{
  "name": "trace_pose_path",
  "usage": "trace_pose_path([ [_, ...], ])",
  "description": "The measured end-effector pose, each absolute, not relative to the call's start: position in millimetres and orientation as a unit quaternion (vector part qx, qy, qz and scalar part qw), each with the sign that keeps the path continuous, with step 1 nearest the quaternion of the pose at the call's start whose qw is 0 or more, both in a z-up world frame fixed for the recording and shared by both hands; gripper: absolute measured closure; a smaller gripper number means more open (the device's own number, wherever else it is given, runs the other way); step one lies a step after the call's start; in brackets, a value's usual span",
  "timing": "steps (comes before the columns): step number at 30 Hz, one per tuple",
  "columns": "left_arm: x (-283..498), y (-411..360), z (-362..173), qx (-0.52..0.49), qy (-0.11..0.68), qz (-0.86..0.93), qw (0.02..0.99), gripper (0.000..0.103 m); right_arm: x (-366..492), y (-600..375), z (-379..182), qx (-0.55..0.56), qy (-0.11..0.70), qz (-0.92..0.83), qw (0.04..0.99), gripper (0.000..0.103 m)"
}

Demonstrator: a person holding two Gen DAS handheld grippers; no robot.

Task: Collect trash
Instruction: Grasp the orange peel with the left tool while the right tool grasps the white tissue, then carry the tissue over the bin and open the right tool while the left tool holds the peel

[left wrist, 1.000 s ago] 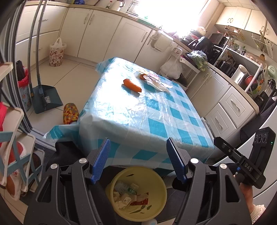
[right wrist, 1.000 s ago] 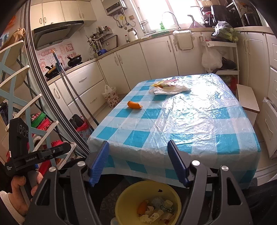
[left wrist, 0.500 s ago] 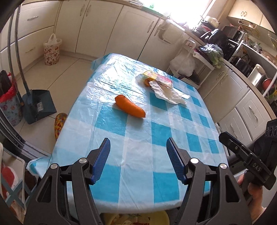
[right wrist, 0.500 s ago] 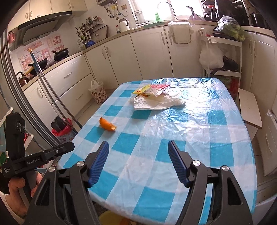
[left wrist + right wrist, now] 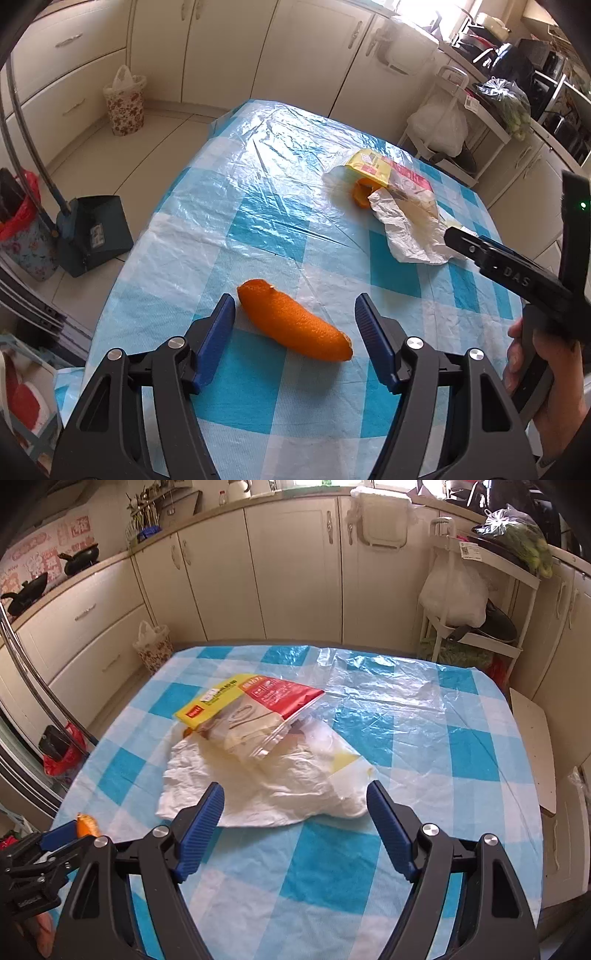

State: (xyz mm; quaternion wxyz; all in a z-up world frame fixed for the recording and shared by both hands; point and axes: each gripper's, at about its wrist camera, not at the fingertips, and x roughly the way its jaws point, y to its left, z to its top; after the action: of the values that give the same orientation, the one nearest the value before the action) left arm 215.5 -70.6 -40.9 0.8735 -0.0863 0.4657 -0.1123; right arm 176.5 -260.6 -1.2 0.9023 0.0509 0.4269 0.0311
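A long orange peel (image 5: 293,325) lies on the blue-checked tablecloth (image 5: 266,229). My left gripper (image 5: 295,332) stands open around it, its blue pads apart from the peel on both sides. Farther back lie a crumpled white paper (image 5: 410,232), a yellow-and-red plastic wrapper (image 5: 384,171) and a second bit of orange peel (image 5: 362,194). In the right wrist view my right gripper (image 5: 295,812) hangs just in front of the white paper (image 5: 266,786) and the wrapper (image 5: 251,705). Its jaws are opening, and nothing is pressed between them.
A dustpan with a long handle (image 5: 92,232) and a floral bin (image 5: 123,101) stand on the floor to the left. White cabinets (image 5: 295,568) line the far wall. A white rack with a plastic bag (image 5: 454,590) stands behind the table's right corner.
Both grippers have moved forward from over the yellow bin to above the table. The left now straddles the orange peel, the right has come up to the paper and opened wider.
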Motion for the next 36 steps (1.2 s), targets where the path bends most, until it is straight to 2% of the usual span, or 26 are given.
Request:
trace_pose_path([
  [1,216,-74,-41,-0.077,0.465,-0.116,0.875,0.042,183,-261,-7,0.046,0.436,0.032,0.898,0.027],
  [2,216,-79,-42,-0.066,0.463,-0.123,0.875,0.055,189,-262,-12,0.043,0.445,0.035,0.894,0.027],
  [3,217,-81,-43,-0.057,0.463,-0.128,0.875,0.062,192,-263,-17,0.042,0.453,0.038,0.89,0.039],
  [4,217,-82,-44,-0.052,0.462,-0.134,0.875,0.076,193,-263,-22,0.043,0.462,0.045,0.885,0.051],
  [5,216,-83,-45,-0.051,0.463,-0.141,0.874,0.084,190,-263,-23,0.035,0.459,0.043,0.887,0.062],
  [6,214,-82,-45,-0.056,0.462,-0.15,0.872,0.085,186,-261,-23,0.03,0.458,0.052,0.887,0.081],
  [8,210,-79,-45,-0.071,0.464,-0.166,0.867,0.088,174,-260,-19,0.033,0.46,0.065,0.885,0.096],
  [25,91,-18,-3,-0.13,0.429,-0.202,0.871,0.089,15,-254,34,0.109,0.418,0.116,0.894,0.096],
  [36,19,11,8,-0.136,0.423,-0.205,0.872,0.089,-81,-221,42,0.12,0.388,0.159,0.9,0.096],
])
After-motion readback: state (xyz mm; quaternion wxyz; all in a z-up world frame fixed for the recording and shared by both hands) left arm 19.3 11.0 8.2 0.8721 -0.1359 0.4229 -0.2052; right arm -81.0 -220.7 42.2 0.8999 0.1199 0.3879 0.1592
